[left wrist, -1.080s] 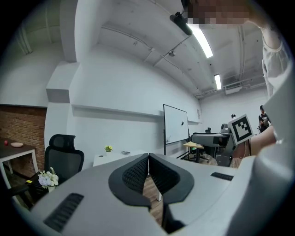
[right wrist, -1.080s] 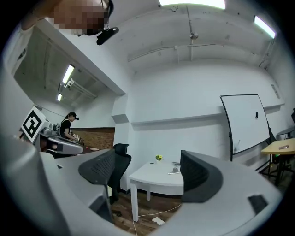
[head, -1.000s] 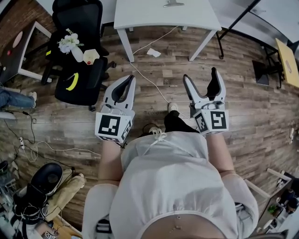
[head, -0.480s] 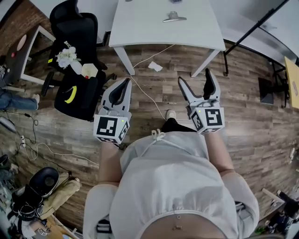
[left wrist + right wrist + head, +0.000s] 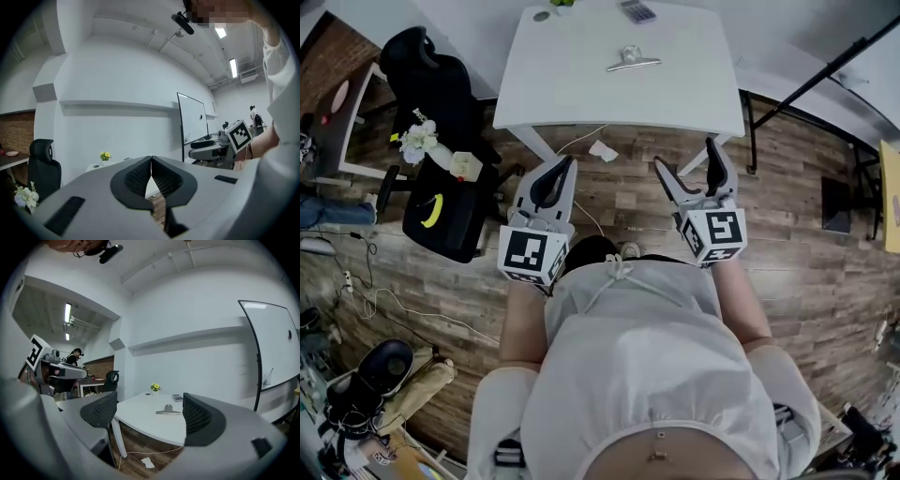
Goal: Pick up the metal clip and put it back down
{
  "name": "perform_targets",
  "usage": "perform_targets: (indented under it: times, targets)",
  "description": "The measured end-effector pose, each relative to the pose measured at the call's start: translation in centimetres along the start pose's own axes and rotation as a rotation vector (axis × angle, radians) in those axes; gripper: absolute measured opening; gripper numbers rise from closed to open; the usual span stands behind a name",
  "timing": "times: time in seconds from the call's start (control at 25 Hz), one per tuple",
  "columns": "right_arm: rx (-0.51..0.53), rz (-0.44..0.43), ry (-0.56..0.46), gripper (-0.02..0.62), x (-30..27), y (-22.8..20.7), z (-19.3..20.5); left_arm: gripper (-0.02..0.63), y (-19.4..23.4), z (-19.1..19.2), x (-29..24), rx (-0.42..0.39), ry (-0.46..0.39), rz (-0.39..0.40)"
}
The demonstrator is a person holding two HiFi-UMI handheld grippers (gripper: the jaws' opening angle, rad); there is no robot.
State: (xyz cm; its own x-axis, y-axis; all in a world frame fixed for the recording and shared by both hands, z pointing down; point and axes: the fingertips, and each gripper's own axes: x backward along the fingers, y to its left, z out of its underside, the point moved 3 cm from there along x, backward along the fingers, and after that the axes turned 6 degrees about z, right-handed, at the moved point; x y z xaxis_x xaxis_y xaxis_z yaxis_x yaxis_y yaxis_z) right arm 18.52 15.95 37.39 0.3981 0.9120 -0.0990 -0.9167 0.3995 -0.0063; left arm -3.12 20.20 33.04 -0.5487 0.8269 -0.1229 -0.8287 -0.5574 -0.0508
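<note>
The metal clip [image 5: 632, 60] lies flat on the white table [image 5: 572, 94] at the top of the head view, well ahead of both grippers. In the right gripper view the clip [image 5: 168, 410] rests mid-table [image 5: 140, 420], framed between the spread jaws. My right gripper [image 5: 686, 157] is open and empty, held over the wooden floor short of the table's front edge. My left gripper [image 5: 565, 163] is shut with nothing in it; in its own view the pads [image 5: 140, 176] meet at my left gripper's [image 5: 151, 161] tip.
A calculator [image 5: 637, 11] and a small yellow plant [image 5: 154, 387] stand at the table's far edge. To the left, a black office chair [image 5: 441, 202] carries flowers and a banana. A paper scrap [image 5: 602, 150] and cables lie on the floor. A whiteboard stand [image 5: 811, 89] is at the right.
The person has stepped toward the table, which now shows fully with the clip on it. Both grippers came forward with the body; their jaws kept the same states.
</note>
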Motion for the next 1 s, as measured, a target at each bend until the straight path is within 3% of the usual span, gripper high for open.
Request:
perform_targets:
  times: [0.36,0.76,1.0]
  targets:
    - [-0.002,-0.026,0.095,0.43,-8.7,-3.0,2.0,0.018,5.2,2.1,-7.9,0.051,0.071,-0.01]
    - [0.042,0.016,0.219,0.425,-23.3,-5.4,3.2,0.018,15.5,1.8,-20.3,0.035,0.046,0.095]
    - [0.032,0.033,0.326,0.422,-31.8,-5.6,4.6,0.018,21.6,3.0,-26.5,0.056,0.075,0.158]
